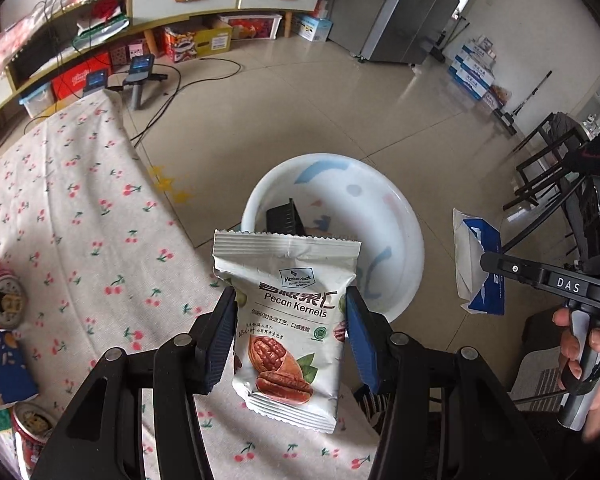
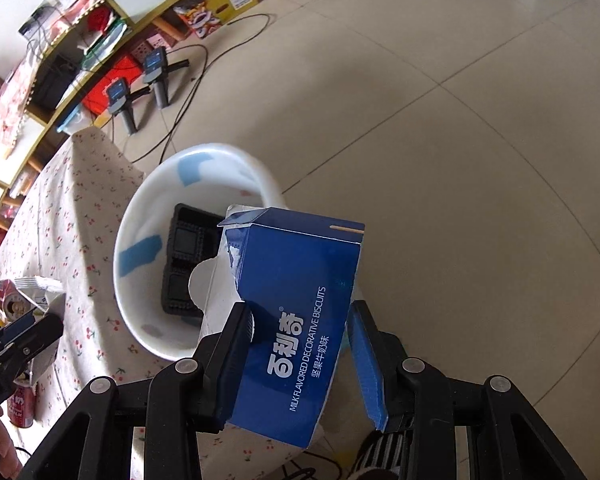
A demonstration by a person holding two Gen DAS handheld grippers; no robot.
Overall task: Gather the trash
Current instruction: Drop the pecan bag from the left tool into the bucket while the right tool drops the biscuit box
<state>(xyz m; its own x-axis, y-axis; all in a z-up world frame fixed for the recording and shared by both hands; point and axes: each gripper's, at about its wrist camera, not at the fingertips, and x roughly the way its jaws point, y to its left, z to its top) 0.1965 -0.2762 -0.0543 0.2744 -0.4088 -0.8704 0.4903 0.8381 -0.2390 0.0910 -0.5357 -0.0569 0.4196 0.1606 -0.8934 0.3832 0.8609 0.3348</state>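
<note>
Left claw (image 1: 292, 320): clamped on my snack packet (image 1: 290, 324), above the white basin's (image 1: 404, 248) near rim. Right claw (image 2: 296, 354): clamped on my blue biscuit box (image 2: 296, 312), beside it. Advice: centre both over the basin before letting go.

Both tongs tilted steeply downward, each clamped on a package

The left tongs (image 1: 292, 336) press their pads against the sides of a pecan packet (image 1: 288, 332), fingers partly spread; the right tongs (image 2: 300, 360) pinch a blue biscuit box (image 2: 296, 320) between left pad and blue right pad; in the left wrist view a bare hand (image 1: 592, 376) wraps the right tool's handle, fingers curled round the grip.
</note>
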